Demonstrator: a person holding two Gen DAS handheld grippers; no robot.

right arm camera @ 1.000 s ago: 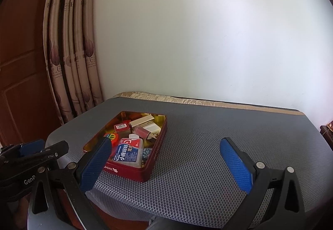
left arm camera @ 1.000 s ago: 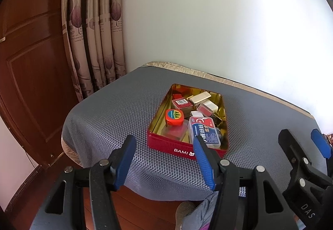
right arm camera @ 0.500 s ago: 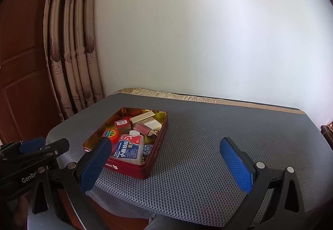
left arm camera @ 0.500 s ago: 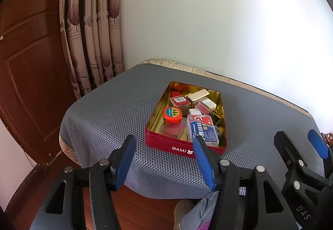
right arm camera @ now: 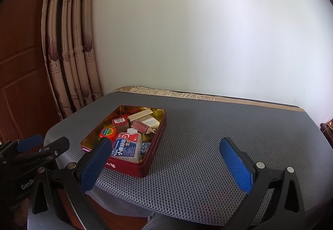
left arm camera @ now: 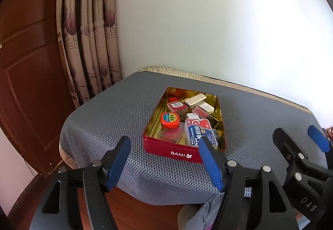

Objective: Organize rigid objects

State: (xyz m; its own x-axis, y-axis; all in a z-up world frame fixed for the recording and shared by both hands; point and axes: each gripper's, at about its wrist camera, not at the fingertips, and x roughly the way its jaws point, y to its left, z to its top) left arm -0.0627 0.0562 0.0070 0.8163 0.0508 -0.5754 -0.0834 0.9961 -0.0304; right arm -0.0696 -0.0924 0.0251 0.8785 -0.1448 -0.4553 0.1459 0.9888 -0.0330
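Two black hand-held grippers, blue pads on every finger.
Left gripper [left arm camera: 164, 159] shows silver rivets on skeleton-frame arms; right gripper [right arm camera: 166, 165] matches it, with white lettering, "DAS" on one body and "GenR" on the other. Grey trouser fabric [left arm camera: 205, 212] shows below.

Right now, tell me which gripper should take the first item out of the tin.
Probably the left gripper: its open, empty jaws line up on the red tin. The right gripper faces bare mat beside it.

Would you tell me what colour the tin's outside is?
Red tin, gold inside; left wrist view shows it best.
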